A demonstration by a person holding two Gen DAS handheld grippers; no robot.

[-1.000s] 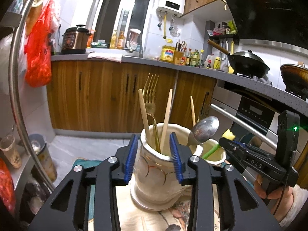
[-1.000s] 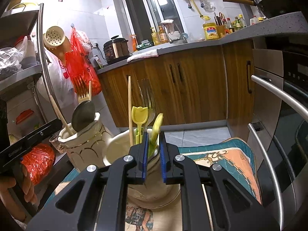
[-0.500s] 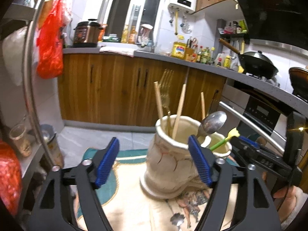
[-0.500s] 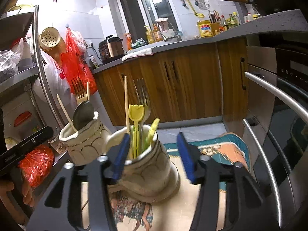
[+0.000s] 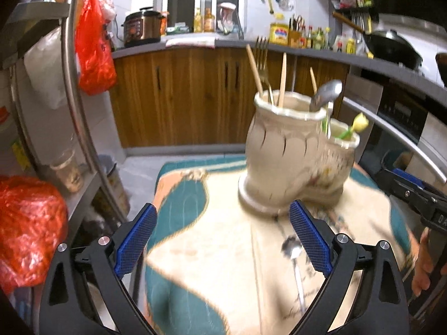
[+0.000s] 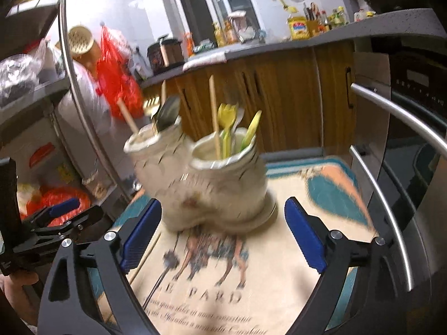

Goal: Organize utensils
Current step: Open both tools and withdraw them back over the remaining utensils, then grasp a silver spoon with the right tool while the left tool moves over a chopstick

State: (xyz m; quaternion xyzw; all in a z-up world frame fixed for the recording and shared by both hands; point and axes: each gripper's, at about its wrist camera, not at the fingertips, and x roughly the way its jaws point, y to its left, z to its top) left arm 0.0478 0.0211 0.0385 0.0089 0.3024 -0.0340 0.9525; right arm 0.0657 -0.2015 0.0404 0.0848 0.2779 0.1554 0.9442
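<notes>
Two cream ceramic holders stand touching each other on a cloth-covered counter [image 5: 195, 251], so that cutlery stays upright and sorted by kind. The taller holder [image 5: 282, 150] carries wooden chopsticks [image 5: 254, 69], a fork [image 5: 262, 55] and a metal spoon [image 5: 327, 95]. The shorter holder [image 6: 232, 184] keeps the yellow-green plastic pieces [image 6: 227, 122] and one more wooden stick. The left tool [image 5: 222, 241] has just been opening; its blue pads are spread wide with nothing between them, and it sits short of the taller holder's base. The right tool [image 6: 223, 237] has likewise just been opening and stands released, its pads either side of the shorter holder's foot but not pressing it. Both are freed, probably because whatever needed dropping in is already standing in the holders. Some things lie flat on the cloth: a small metal spoon [image 5: 294, 262] just beside the left tool's right pad, and a thin wooden stick [image 6: 145, 256] with a dark-handled piece near the right tool's left pad. These look like the next items to lift. Wide, empty jaws suit that, though a slim piece lying flat may be awkward to pinch.
</notes>
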